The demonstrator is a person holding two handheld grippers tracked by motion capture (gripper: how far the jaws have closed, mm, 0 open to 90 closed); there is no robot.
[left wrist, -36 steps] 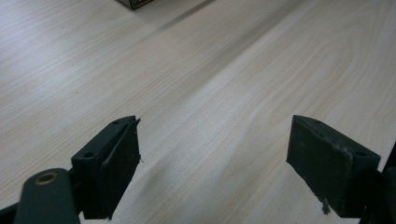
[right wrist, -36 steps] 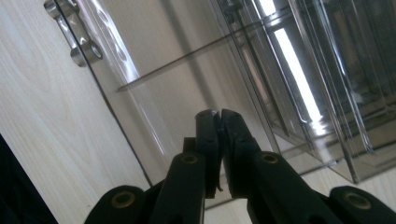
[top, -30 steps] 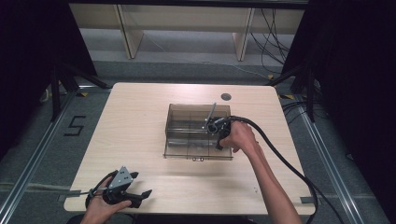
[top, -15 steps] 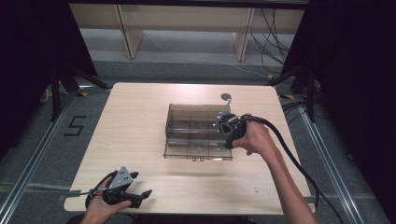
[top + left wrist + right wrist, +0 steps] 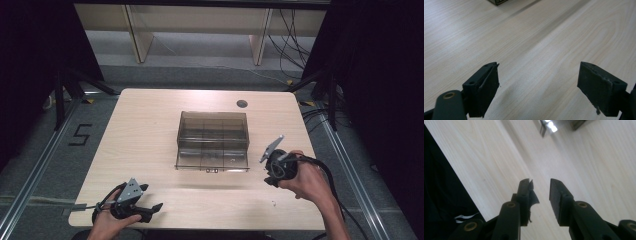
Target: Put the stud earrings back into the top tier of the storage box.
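A smoky translucent plastic compartment box (image 5: 213, 141) sits mid-table, probably light, rigid and slick, best gripped by its thin wall; the right gripper (image 5: 270, 171), jaws slightly parted after opening, and the wide-open left gripper (image 5: 150, 210) hold nothing.

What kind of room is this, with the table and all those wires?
Probably a lab or recording studio. A bare wooden table stands between black curtains, cables trail over the floor, and a taped number 5 marks the floor.
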